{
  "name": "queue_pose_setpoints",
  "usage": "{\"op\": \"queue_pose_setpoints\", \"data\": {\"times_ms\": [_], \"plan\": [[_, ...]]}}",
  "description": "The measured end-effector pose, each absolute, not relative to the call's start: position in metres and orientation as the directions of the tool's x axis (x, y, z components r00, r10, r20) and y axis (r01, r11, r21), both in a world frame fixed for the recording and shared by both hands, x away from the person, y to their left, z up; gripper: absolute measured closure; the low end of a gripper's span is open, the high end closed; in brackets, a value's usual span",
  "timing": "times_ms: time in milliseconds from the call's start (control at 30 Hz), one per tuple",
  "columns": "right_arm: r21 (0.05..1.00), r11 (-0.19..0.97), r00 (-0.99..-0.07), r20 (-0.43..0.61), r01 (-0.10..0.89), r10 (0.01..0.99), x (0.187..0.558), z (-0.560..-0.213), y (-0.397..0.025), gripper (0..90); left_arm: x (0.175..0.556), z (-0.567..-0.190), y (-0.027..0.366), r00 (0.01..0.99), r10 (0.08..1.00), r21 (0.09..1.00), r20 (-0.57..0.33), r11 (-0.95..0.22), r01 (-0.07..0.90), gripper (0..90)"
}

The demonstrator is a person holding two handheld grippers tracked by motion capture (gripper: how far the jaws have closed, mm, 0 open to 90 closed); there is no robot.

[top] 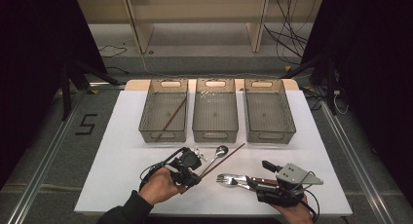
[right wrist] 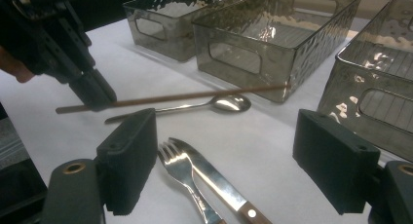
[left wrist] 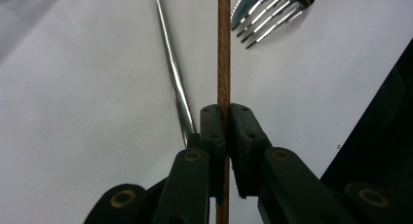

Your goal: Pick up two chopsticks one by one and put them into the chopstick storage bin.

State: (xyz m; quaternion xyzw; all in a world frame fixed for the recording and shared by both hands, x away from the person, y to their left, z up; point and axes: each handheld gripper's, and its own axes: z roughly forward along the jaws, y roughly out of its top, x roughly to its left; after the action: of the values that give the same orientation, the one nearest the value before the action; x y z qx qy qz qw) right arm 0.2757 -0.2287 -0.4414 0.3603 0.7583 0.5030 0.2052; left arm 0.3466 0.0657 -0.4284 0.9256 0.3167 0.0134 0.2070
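One brown chopstick (left wrist: 224, 48) is the held thing — pinched between the jaws of the left gripper (left wrist: 225, 136), which are closed tight on it near its lower end, a short stub sticking out behind them. In the right gripper view the chopstick (right wrist: 195, 95) runs nearly level just above the white table (right wrist: 272, 136), one end in the left gripper (right wrist: 95, 95), the far tip reaching toward the middle bin (right wrist: 272, 44). In the high view the chopstick (top: 225, 158) slants up-right from the left gripper (top: 191, 173) toward the front of the middle bin (top: 215, 132).

Just beside the chopstick, on its left in the high view, lies a spoon (top: 216, 155), bowl toward the bins; its thin handle (left wrist: 171, 63) passes close to the left jaw. Right of the chopstick — a fork (top: 230, 179) and a wooden-handled knife (top: 260, 181) lie side by side, touching or nearly so. The right gripper (right wrist: 234, 175) has its jaws spread wide, holding nothing, set either side of the fork (right wrist: 181, 171) and knife (right wrist: 219, 185); the person's right hand (top: 297, 213) holds it at the table's near edge.

Beyond the chopstick stand three clear bins in a row: left bin (top: 163, 132) with another brown stick (top: 171, 118) inside, middle bin, right bin (top: 270, 134).
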Motion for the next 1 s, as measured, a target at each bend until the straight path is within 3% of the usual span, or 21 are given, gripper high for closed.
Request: {"op": "queue_pose_setpoints", "data": {"times_ms": [467,1000], "plan": [[0.910,0.236,-0.655,0.050,0.341,0.754,0.276,-0.441,-0.229,25.0,0.359,-0.393,0.100,0.751,0.651,0.512,-0.111,-0.610,0.605,84.3],[0.910,0.230,-0.653,0.056,0.345,0.755,0.276,-0.442,-0.229,24.9,0.395,-0.372,0.161,0.629,0.763,0.616,-0.152,-0.425,0.663,84.2]]}}
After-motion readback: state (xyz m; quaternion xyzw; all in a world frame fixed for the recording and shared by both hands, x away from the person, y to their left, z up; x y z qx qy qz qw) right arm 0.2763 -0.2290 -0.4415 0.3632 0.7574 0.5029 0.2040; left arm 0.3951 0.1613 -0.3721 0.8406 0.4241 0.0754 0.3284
